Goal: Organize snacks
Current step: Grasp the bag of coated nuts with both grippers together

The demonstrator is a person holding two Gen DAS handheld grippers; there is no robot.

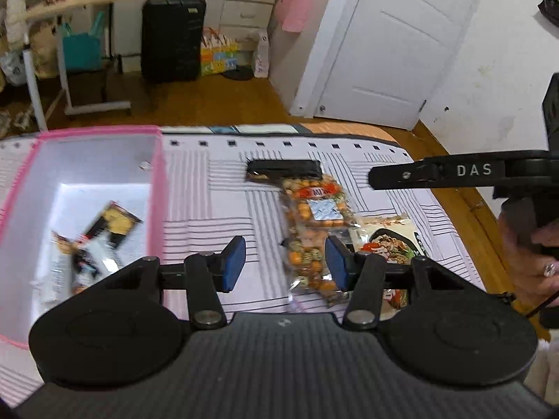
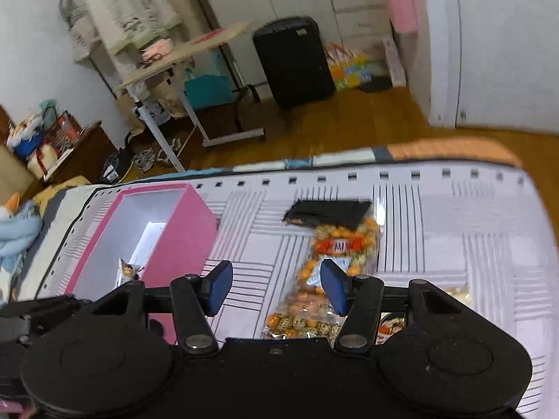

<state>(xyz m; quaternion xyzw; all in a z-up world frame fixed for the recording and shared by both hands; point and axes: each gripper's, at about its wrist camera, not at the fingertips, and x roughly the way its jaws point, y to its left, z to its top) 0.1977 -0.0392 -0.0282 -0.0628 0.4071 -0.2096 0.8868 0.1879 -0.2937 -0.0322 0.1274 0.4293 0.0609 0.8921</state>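
A pink box (image 1: 159, 188) with a white inside stands on the bed at the left and holds several snack packets (image 1: 104, 241); it also shows in the right wrist view (image 2: 181, 241). A clear bag of orange and green snacks (image 1: 311, 230) lies on the striped bedsheet, also in the right wrist view (image 2: 335, 255). A black packet (image 1: 283, 169) lies behind it. A white packet with a food picture (image 1: 387, 244) lies to its right. My left gripper (image 1: 284, 262) is open and empty above the sheet, left of the bag. My right gripper (image 2: 276, 288) is open and empty.
The striped bedsheet (image 1: 209, 188) covers the bed, with wooden floor beyond its far edge. A black suitcase (image 1: 173, 38), a small side table (image 1: 94, 0) and a white door (image 1: 394, 42) stand behind. The right gripper's arm (image 1: 454, 171) reaches in from the right.
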